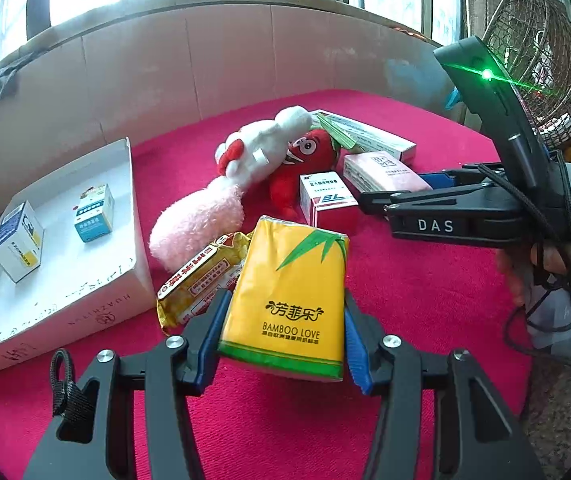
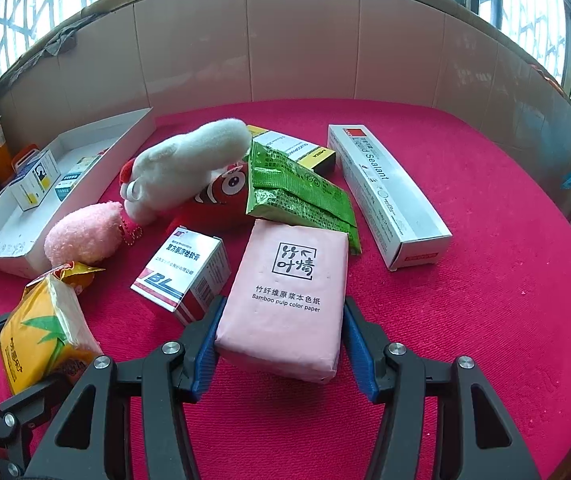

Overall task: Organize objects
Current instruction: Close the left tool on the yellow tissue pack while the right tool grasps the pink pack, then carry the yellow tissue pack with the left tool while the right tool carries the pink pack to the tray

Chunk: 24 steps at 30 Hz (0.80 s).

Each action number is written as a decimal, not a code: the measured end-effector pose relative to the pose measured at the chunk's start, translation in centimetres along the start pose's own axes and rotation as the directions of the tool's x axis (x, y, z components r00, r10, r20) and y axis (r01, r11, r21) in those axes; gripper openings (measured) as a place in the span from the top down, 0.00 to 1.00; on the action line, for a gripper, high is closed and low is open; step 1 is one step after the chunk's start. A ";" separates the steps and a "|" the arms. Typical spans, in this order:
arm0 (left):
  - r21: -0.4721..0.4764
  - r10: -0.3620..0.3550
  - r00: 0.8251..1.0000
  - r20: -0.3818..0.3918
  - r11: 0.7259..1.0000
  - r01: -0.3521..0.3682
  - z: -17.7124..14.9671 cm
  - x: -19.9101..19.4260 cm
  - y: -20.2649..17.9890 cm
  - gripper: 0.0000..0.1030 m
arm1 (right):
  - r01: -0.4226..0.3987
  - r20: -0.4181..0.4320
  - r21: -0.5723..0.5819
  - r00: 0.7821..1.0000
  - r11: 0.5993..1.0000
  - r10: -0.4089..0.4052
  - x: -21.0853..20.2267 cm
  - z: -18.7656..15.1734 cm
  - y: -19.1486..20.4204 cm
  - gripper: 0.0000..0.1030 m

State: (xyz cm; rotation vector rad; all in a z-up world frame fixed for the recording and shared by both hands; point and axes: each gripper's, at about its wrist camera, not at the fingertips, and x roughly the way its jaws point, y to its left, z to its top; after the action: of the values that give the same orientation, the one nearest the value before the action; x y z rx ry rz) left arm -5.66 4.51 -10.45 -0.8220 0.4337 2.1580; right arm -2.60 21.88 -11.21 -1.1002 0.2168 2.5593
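Note:
My left gripper (image 1: 285, 320) is shut on a yellow tissue pack (image 1: 289, 300), both blue pads against its sides. That pack also shows at the left of the right wrist view (image 2: 45, 332). My right gripper (image 2: 281, 328) is shut on a pink tissue pack (image 2: 289, 300) that lies on the red cloth (image 2: 485, 280). The right gripper also shows from the side in the left wrist view (image 1: 377, 200), at the pink pack (image 1: 381, 172). A white tray (image 1: 97, 292) at the left holds two small boxes (image 1: 17, 240) (image 1: 93, 212).
On the cloth lie a white plush (image 2: 189, 160), a red plush (image 2: 221, 196), a pink plush (image 2: 85, 236), a red-and-white BL box (image 2: 185, 276), a green packet (image 2: 297, 188), a long sealant box (image 2: 389, 196) and a yellow snack packet (image 1: 201, 280). A wall runs behind.

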 end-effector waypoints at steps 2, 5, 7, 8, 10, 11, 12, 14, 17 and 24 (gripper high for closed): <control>0.000 0.009 1.000 0.006 1.000 -0.009 0.0 -0.1 0.0 0.50 | 0.000 0.004 0.005 1.000 1.000 0.000 -0.1 0.0 -0.1 0.42; -0.002 0.017 1.000 0.008 1.000 -0.017 0.0 -0.1 0.1 0.50 | 0.005 0.015 0.006 1.000 1.000 -0.005 -0.3 -0.1 -0.1 0.42; -0.009 0.023 1.000 0.016 1.000 -0.023 0.0 -0.3 0.3 0.50 | 0.008 0.031 0.001 0.999 1.000 -0.008 -0.6 -0.1 0.1 0.46; -0.012 0.027 0.999 0.022 1.000 -0.027 0.0 -0.5 0.3 0.50 | 0.009 0.036 -0.003 0.999 1.000 -0.009 -0.7 -0.1 0.1 0.46; -0.016 0.033 0.999 0.033 0.999 -0.033 -0.1 -0.7 0.4 0.50 | 0.012 0.045 -0.009 0.999 1.000 -0.011 -0.8 -0.1 0.2 0.46; -0.017 0.035 0.999 0.036 0.999 -0.035 -0.1 -0.7 0.4 0.50 | 0.011 0.046 -0.011 0.999 1.000 -0.011 -0.9 -0.1 0.3 0.46; -0.018 0.039 0.998 0.040 0.999 -0.038 -0.1 -0.8 0.5 0.50 | 0.009 0.048 -0.013 0.999 1.000 -0.008 -0.9 -0.1 0.3 0.46; -0.021 0.041 0.998 0.045 0.999 -0.040 -0.1 -0.9 0.6 0.50 | 0.000 0.054 -0.021 0.999 1.000 0.001 -1.0 -0.1 0.4 0.47; -0.027 0.045 0.998 0.050 0.999 -0.044 0.0 -0.9 0.8 0.50 | -0.008 0.072 -0.036 0.997 0.999 0.011 -1.5 -0.2 0.6 0.48; -0.049 0.060 0.995 0.083 0.997 -0.056 -0.1 -1.5 1.1 0.50 | -0.016 0.097 -0.027 0.995 1.000 0.018 -2.1 -0.3 0.5 0.48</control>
State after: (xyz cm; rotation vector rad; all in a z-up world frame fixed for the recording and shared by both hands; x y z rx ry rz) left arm -5.73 2.90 -9.48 -0.7495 0.3689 2.2547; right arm -1.25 20.85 -9.91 -0.9839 0.1699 2.6294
